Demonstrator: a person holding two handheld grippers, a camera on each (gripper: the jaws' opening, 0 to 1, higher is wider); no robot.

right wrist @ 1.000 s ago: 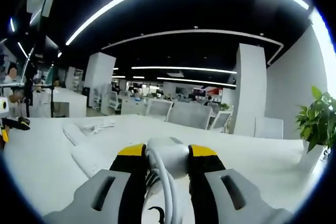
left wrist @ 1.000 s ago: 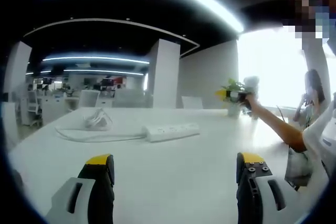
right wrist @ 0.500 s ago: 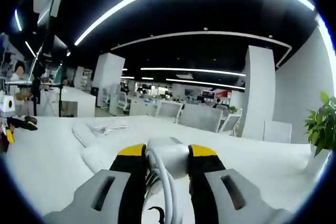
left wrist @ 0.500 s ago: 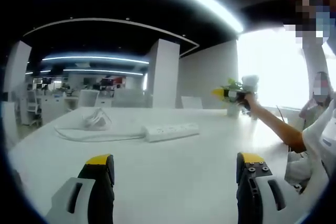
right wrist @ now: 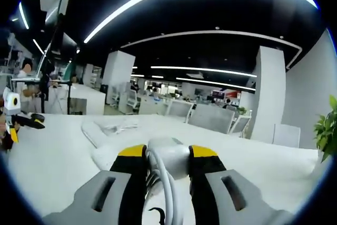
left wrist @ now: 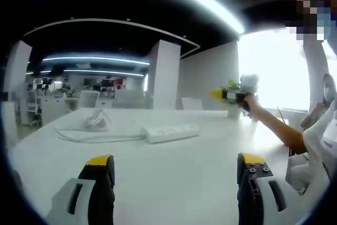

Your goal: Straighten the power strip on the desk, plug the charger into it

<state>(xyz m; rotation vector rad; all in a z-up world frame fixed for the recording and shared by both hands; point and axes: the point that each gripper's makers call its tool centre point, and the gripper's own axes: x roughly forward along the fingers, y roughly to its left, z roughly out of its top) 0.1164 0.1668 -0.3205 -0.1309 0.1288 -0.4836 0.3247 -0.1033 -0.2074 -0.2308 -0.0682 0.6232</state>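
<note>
The right tongs [right wrist: 167,164] clamp the white charger [right wrist: 169,156] above the desk [right wrist: 58,156].

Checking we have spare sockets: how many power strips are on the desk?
1: the white power strip lies mid-desk in the left gripper view, its cable running left to a coiled bundle. Others could lie outside both views.

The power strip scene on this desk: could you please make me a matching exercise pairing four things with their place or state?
Things:
1. power strip
2. charger
3. left hand-held gripper
4. coiled cable

States:
A. clamped between yellow-tipped jaws
B. open, holding nothing
C. lying flat mid-desk
D. bundled on the desk beyond the strip's cord end

Pairs: 1-C, 2-A, 3-B, 4-D
</note>
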